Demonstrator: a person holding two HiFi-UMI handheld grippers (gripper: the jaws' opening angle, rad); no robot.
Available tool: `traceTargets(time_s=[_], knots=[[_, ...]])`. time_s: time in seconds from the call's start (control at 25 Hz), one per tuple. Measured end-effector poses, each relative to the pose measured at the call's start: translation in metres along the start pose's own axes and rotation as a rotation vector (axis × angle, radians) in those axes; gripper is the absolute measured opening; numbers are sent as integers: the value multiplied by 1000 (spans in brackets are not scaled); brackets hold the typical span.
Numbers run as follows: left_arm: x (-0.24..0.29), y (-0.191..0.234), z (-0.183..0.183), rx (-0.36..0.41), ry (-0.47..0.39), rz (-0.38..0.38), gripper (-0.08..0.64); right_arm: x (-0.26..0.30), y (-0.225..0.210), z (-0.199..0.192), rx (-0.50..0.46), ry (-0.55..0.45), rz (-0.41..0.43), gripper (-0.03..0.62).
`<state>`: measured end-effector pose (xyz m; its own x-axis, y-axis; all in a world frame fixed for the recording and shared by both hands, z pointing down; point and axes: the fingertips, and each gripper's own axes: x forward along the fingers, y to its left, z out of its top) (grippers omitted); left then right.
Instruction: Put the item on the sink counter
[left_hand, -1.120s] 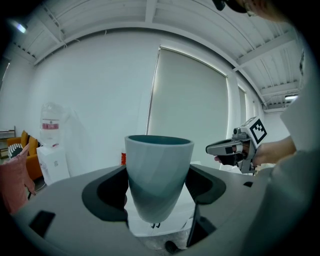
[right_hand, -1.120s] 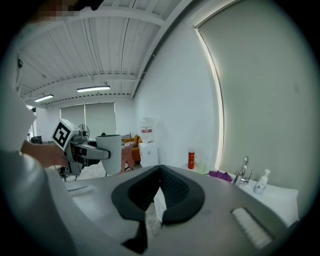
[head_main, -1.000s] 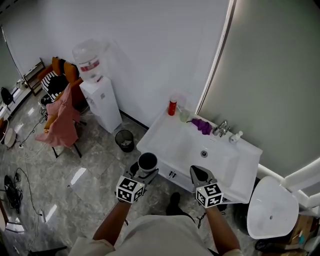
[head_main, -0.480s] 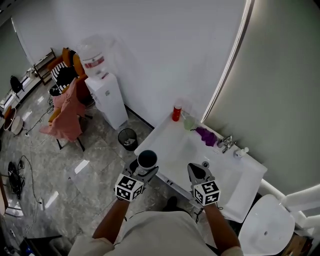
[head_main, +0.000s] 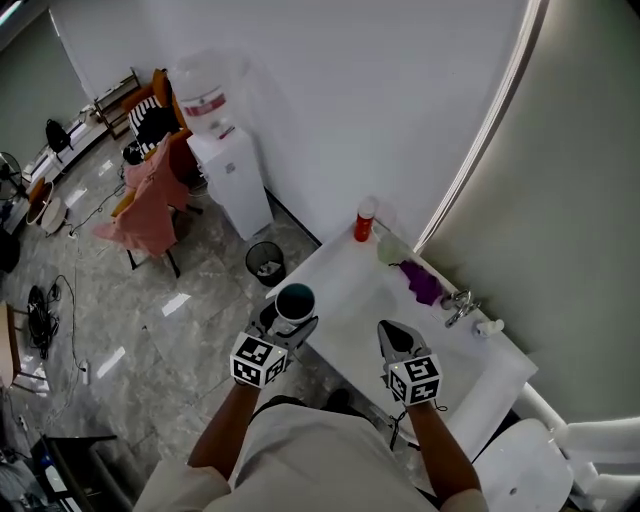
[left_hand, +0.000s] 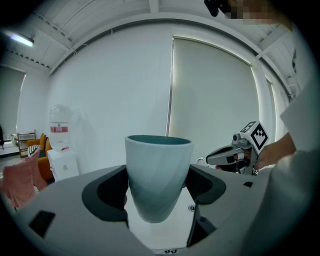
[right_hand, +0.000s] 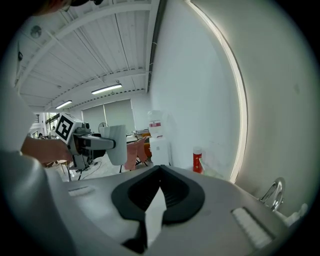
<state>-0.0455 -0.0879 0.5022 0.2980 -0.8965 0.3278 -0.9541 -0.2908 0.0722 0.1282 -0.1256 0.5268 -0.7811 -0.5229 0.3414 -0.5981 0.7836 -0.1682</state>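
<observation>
- Now, transport step: left tongs (head_main: 289, 323) pinch teal cup (head_main: 295, 300), aloft at the desk's (head_main: 345, 288) 8 o'clock edge.
- Right tongs (head_main: 396, 340) pressed together, empty.
- Next, probably: carry cup toward 2 o'clock, lower it, release.

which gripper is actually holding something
The left gripper, gripping an upright pale teal cup; the right gripper is shut with nothing in it.

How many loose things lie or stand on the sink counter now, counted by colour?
red bottle: 1
pale green cup: 1
purple cloth: 1
small white bottle: 1
Total: 4
</observation>
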Motion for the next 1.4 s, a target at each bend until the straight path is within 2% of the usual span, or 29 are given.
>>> traceTargets(time_s=[0.32, 0.52, 1.0, 1.4], knots=[[21, 17, -1, 8, 16, 31, 360, 22, -12, 0, 9, 6, 17, 11], [38, 39, -9, 11, 20, 25, 360, 42, -16, 3, -4, 16, -7, 11], [115, 98, -44, 80, 41, -123, 359, 108, -36, 1, 67, 68, -126, 11], [190, 130, -110, 103, 123, -190, 359, 165, -45, -22, 131, 144, -186, 11]])
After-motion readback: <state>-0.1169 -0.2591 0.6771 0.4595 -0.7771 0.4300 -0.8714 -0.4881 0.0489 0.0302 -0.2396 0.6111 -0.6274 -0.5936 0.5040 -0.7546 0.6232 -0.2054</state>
